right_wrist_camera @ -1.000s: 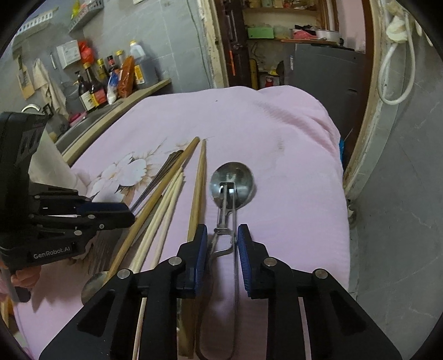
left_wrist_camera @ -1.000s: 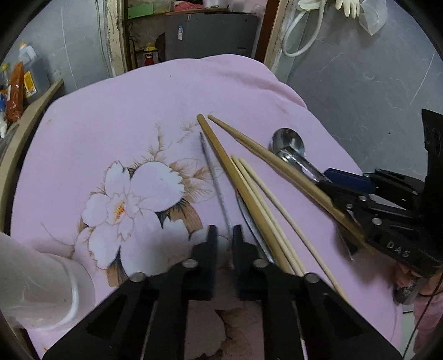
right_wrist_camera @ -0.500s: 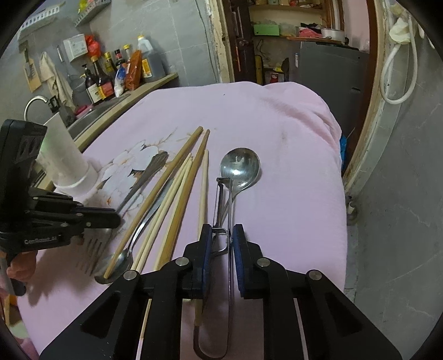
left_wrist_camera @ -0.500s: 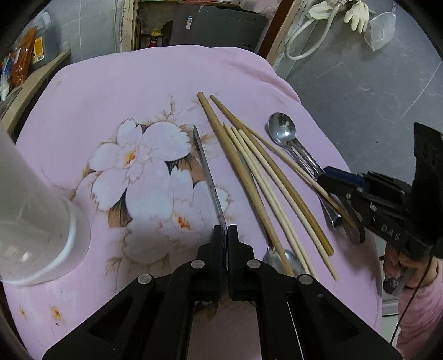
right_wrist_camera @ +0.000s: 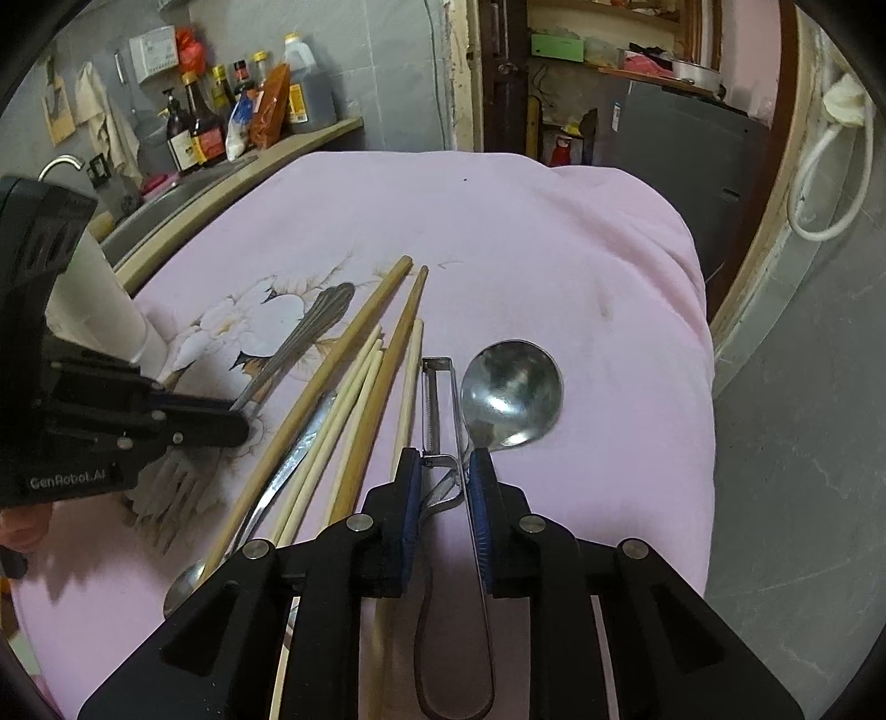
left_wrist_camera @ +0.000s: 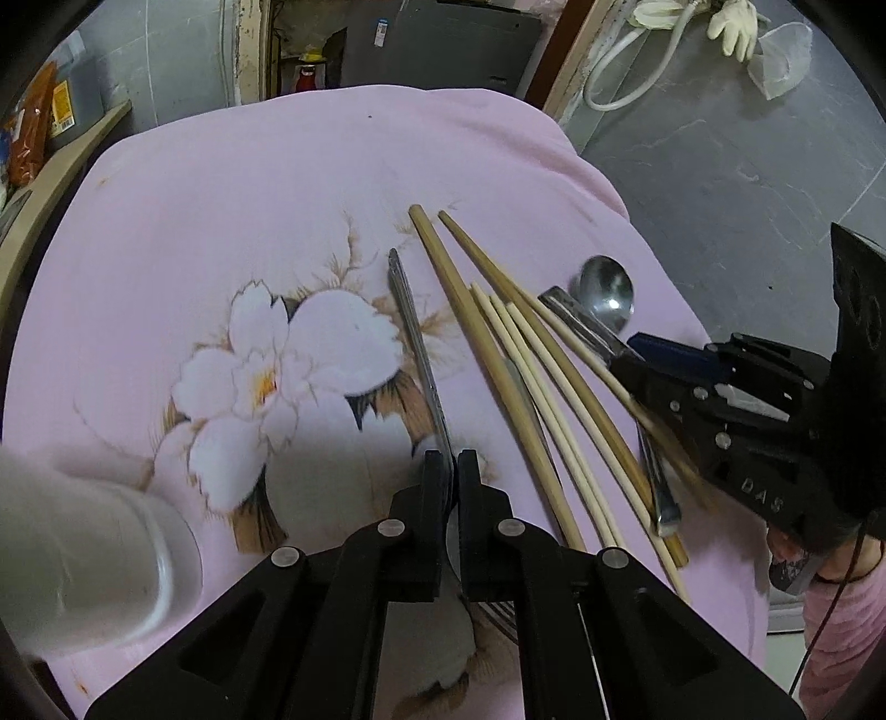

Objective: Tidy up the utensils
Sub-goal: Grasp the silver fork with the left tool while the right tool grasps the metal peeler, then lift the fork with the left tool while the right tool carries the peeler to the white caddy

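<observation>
Left gripper [left_wrist_camera: 451, 462] is clamped on the fork [left_wrist_camera: 412, 327] handle; jaws nearly together with the thin steel between them. The fork's tines are hidden under the gripper body in the left view, only a sliver showing at the bottom; the right view shows them blurred below the left gripper [right_wrist_camera: 238, 421], just above the cloth [right_wrist_camera: 554, 249]. Right gripper [right_wrist_camera: 446, 462] has its jaws opening, peeler [right_wrist_camera: 437, 404] and spoon [right_wrist_camera: 512, 387] handle both between the blue pads; can't tell whether the pads touch either one, there looks to be a gap on both sides. In the left view the right gripper [left_wrist_camera: 631, 360] tip covers the peeler and spoon handles, and motion blur smears the chopstick ends beneath it. Chopsticks [left_wrist_camera: 498, 354] lie in a loose fan on the pink cloth between fork and peeler, two thick brown ones and several thin pale ones. A second spoon [right_wrist_camera: 266, 498] lies under them: the right view shows its handle and bowl near the bottom left, the left view only a grey strip between sticks. White cup [left_wrist_camera: 83, 554] at the left view's lower left is blurred and cut by the frame; in the right view it is half hidden behind the left gripper. Only the right view shows the bottles [right_wrist_camera: 194, 127] on the counter; only the left view shows the glove [left_wrist_camera: 731, 25] and a pink sleeve [left_wrist_camera: 841, 609].
</observation>
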A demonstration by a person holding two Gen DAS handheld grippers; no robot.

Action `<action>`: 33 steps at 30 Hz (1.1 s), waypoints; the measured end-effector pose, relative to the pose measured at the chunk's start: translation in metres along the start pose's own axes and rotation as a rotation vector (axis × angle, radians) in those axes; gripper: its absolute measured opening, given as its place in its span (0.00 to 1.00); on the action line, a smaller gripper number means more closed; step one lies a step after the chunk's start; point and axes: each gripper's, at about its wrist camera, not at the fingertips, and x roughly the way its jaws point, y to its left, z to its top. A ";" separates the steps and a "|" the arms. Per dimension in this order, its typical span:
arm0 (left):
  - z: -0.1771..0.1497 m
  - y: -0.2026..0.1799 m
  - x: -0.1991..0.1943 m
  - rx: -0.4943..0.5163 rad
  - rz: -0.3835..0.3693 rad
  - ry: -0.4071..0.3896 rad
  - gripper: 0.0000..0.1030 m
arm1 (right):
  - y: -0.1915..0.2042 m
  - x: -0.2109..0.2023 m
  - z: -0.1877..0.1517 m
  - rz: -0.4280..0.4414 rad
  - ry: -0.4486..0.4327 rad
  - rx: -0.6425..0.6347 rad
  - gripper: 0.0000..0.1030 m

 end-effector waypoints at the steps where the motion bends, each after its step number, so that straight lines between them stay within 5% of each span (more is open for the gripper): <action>1: 0.002 0.000 0.001 0.001 0.005 0.000 0.04 | 0.000 0.001 0.001 0.001 0.003 -0.001 0.17; 15: 0.017 0.010 0.005 -0.026 0.009 0.013 0.04 | 0.004 0.015 0.017 -0.024 0.058 -0.057 0.23; 22: 0.016 0.013 0.004 -0.048 0.004 0.008 0.03 | 0.006 0.015 0.018 -0.017 0.057 -0.061 0.13; 28: 0.000 0.011 -0.007 -0.074 0.014 -0.051 0.03 | 0.006 -0.013 -0.002 0.003 -0.061 -0.017 0.13; 33: -0.027 0.006 -0.029 -0.088 0.041 -0.186 0.03 | 0.013 -0.043 -0.025 0.018 -0.238 0.002 0.13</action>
